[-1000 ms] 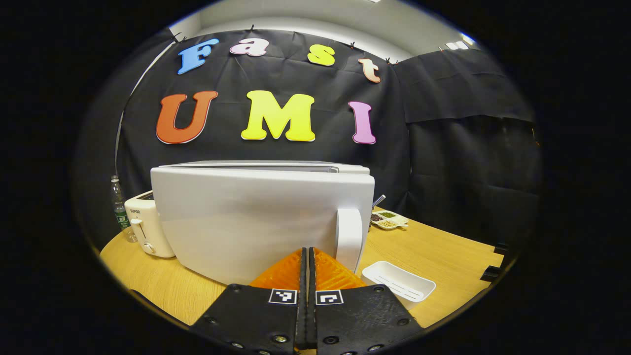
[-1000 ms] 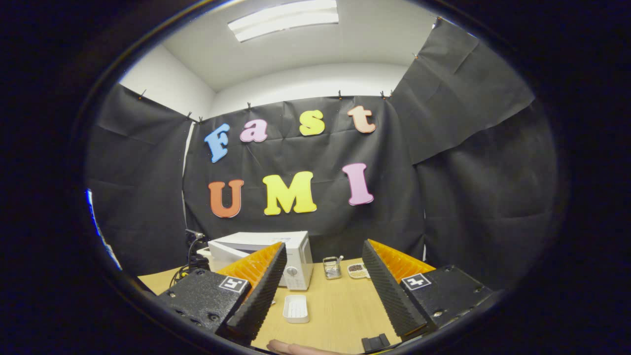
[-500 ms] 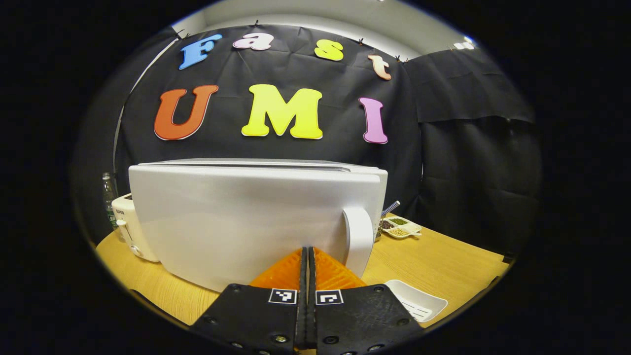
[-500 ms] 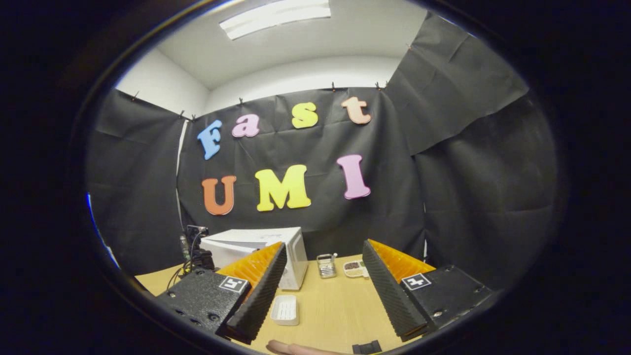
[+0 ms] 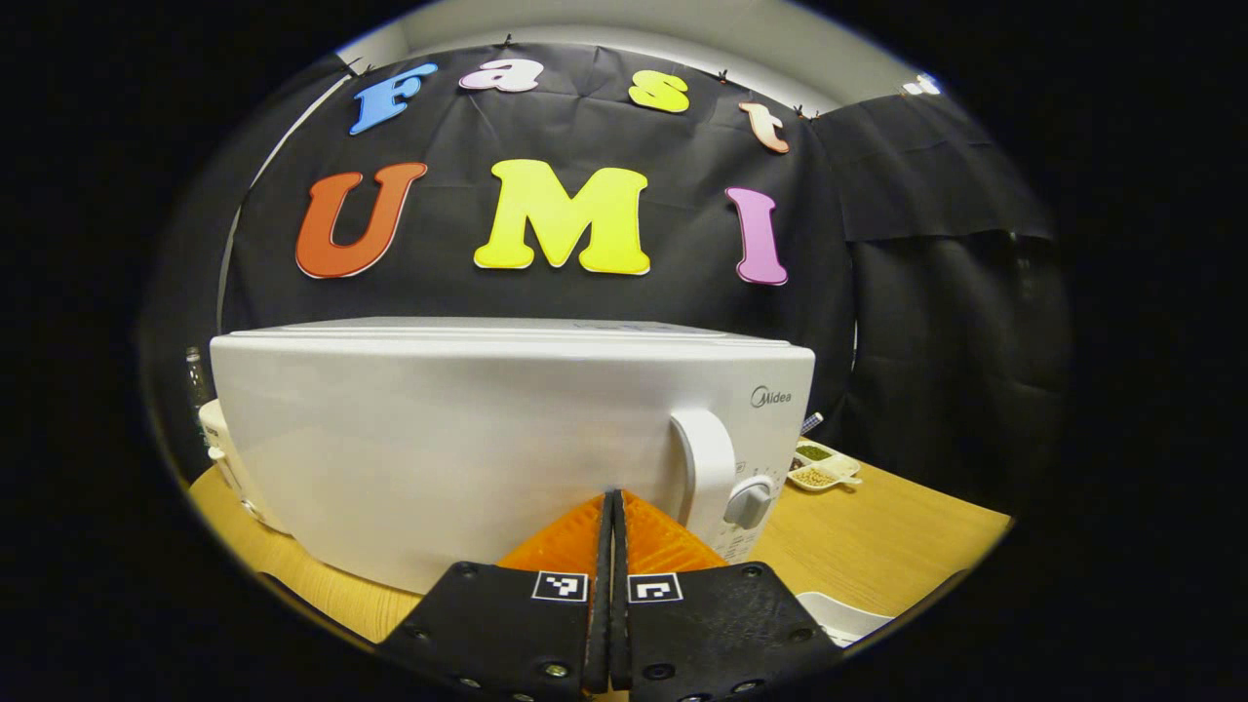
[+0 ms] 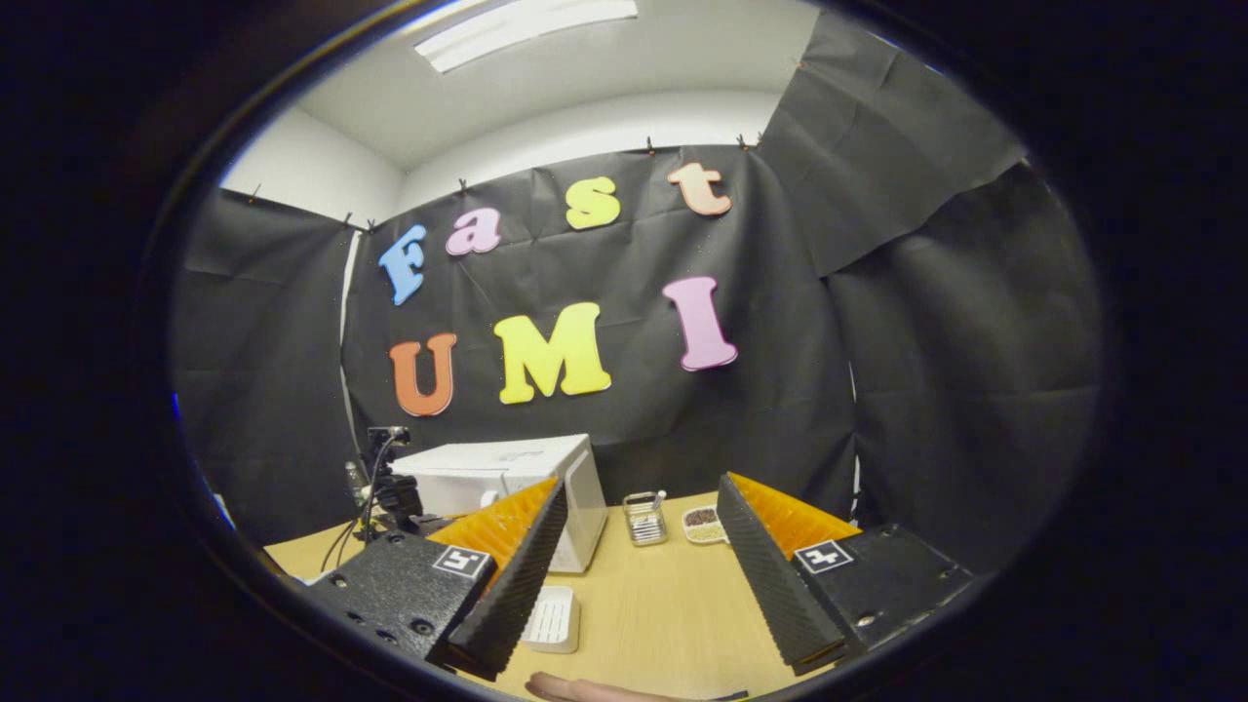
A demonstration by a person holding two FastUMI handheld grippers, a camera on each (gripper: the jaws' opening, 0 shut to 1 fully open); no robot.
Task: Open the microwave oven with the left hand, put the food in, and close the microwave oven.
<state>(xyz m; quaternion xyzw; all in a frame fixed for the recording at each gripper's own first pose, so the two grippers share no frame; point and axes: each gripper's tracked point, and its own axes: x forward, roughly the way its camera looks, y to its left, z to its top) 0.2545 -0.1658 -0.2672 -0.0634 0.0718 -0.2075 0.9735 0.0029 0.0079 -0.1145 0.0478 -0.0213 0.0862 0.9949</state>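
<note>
The white microwave (image 5: 468,439) stands close ahead in the left gripper view, its door flush with the body. The door handle (image 5: 707,468) and a grey knob (image 5: 749,505) sit at its right. My left gripper (image 5: 611,495) is shut, with its tips against the lower door and nothing between them. The right gripper view has the microwave (image 6: 497,468) farther off at left. A dark body with cables, likely my left gripper (image 6: 395,492), sits at its front. My right gripper (image 6: 642,486) hangs open and empty above the table. The food is hidden.
An empty white tray (image 6: 553,619) lies on the wooden table (image 6: 663,604) in front of the microwave. A metal container (image 6: 643,519) and a sectioned dish of grains (image 6: 704,526) stand at the back. A toaster (image 5: 219,458) sits left of the microwave. A fingertip (image 6: 585,689) shows below.
The microwave door has swung from ajar to flush as my shut left gripper pushed forward on it. The control panel with its knob came into view. The right gripper tilted up slightly.
</note>
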